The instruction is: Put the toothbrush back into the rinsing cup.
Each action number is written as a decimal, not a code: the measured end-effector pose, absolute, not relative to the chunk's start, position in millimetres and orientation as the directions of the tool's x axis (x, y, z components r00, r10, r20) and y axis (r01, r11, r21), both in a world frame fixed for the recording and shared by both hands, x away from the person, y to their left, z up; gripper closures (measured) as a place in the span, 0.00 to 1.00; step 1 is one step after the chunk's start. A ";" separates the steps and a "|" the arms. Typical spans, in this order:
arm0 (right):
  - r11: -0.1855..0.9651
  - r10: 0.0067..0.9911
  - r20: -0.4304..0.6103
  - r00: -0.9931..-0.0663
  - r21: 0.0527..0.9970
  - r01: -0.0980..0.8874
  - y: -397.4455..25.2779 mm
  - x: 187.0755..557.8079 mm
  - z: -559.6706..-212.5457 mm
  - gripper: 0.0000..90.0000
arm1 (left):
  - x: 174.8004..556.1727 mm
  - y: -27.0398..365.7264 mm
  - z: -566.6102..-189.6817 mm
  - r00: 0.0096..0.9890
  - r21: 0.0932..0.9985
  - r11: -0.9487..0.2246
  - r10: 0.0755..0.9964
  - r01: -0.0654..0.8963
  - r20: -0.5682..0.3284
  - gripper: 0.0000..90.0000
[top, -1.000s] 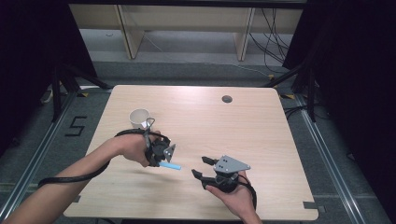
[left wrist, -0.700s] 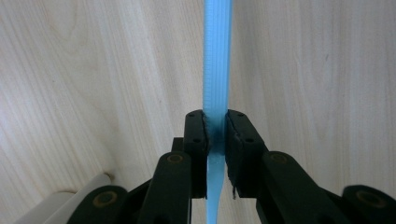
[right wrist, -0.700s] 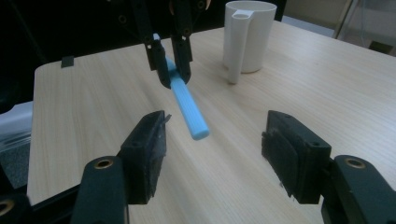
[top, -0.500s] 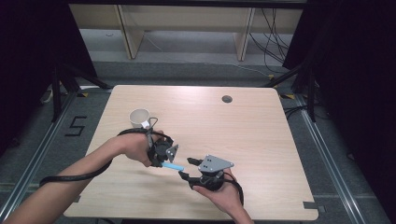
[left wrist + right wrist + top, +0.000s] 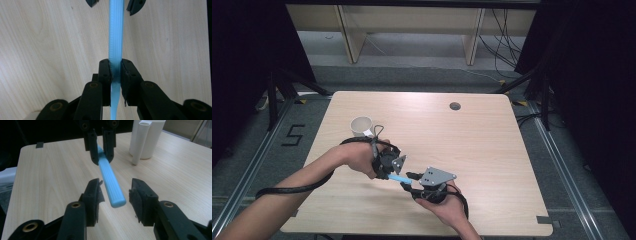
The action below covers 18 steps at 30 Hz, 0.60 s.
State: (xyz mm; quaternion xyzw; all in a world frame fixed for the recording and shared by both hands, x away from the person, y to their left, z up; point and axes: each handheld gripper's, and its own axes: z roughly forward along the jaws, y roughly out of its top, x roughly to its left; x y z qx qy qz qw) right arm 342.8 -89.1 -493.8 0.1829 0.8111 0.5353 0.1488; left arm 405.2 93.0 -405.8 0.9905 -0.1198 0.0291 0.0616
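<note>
— Blue handle [image 5: 111, 182]: where is it?

— It hangs above the worktop [image 5: 492, 145], toward the near edge and a little left of the middle, stretched between the two tools. The left gripper [image 5: 115, 71] is clamped on its thinner part, jaws pressed to both sides. The ribbed thick end points at the right gripper [image 5: 114, 195].

— And that one, is it closed on the end?

— No. Its jaws stand apart, one on each side of the rounded end, with a gap to each pad in the right gripper view. The end lies between them without touching.

— How much room is there around them?

— In the high view, the left gripper [image 5: 388, 164] and the right gripper [image 5: 416, 187] sit just beside each other. The near edge is close behind the right hand [image 5: 447, 205]. Toward the far edge and the right edge the wood lies bare and wide.

— Anything standing near?

— A white mug [image 5: 361, 126] stands upright toward the far left corner, near the left hand [image 5: 362, 157], its handle turned toward the grippers. A small round hole [image 5: 455, 106] sits by the far edge, well apart. The left gripper's cable [image 5: 297, 187] trails off over the left edge.
</note>
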 end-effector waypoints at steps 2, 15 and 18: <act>0.360 0.452 -0.051 -0.891 0.924 0.130 -89.0 343.1 -493.7 0.70 | 405.7 91.5 -403.7 0.964 0.098 -0.960 -0.255 -0.262 0.077 0.87; 0.358 0.431 -0.070 -0.900 0.929 0.099 -86.8 343.2 -493.3 0.77 | 401.7 87.0 -399.5 0.965 0.132 -0.956 -0.254 -0.261 0.068 0.87; 0.358 0.429 -0.064 -0.901 0.928 0.104 -87.2 343.1 -493.3 0.79 | 401.8 86.3 -398.9 0.963 0.128 -0.955 -0.261 -0.269 0.071 0.87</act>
